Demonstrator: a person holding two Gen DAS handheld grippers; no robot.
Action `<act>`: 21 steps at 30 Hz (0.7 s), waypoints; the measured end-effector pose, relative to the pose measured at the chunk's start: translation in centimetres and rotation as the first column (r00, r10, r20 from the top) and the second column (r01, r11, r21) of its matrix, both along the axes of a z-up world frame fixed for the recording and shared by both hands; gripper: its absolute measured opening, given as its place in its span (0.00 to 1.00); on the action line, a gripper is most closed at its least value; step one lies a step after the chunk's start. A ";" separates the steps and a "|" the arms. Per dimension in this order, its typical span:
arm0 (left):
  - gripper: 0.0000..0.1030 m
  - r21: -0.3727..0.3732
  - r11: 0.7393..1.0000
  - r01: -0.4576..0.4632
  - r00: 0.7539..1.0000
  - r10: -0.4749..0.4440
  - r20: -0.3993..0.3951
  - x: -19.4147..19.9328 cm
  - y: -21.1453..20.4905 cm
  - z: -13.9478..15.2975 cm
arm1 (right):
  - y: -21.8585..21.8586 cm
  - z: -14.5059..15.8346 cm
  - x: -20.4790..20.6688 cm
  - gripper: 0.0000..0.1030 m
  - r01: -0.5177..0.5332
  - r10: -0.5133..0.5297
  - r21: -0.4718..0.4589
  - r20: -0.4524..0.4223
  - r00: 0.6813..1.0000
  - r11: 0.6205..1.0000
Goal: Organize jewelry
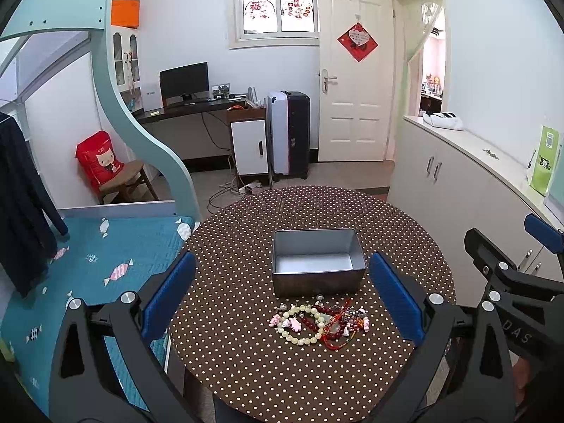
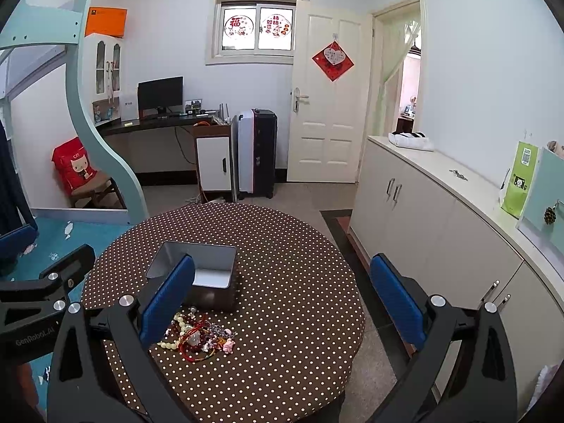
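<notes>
Left wrist view: my left gripper [image 1: 282, 299] hovers with fingers wide apart, gripping nothing.
Tabletop [image 1: 246, 370]: round, polka-dotted; carries everything.
Tin box [image 1: 317, 264]: my landmark, open and empty.
Right gripper [image 2: 282, 299]: just right of the tin, fingers apart, idle.
Jewelry pile [image 1: 319, 322]: tangled just before the tin.
Advice: I'd pinch one outlying bracelet, lift slowly.

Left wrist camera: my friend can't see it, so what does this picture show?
A tangled pile of bead bracelets lies on a round polka-dot table, just in front of an empty grey metal tin. The left claw hangs open above the table, its blue fingers either side of the pile, with a bedroom behind.
</notes>
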State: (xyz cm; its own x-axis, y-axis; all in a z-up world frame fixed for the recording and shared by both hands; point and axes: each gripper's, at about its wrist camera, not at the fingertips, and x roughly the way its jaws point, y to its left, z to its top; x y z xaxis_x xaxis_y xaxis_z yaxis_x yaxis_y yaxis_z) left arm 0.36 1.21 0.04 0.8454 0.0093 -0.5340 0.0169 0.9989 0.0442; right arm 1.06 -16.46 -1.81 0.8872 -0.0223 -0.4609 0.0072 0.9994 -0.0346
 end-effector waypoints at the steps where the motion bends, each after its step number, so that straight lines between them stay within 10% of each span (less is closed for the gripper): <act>1: 0.95 0.001 1.000 -0.001 1.000 0.001 0.000 0.0 -0.1 0.0 | 0.0 0.0 0.0 0.93 0.000 0.000 -0.001 0.000 1.000 1.000; 21: 0.96 0.002 1.000 -0.001 1.000 0.001 0.007 0.1 -0.3 0.3 | -0.1 0.2 -0.3 0.93 0.004 -0.004 -0.002 0.004 1.000 1.000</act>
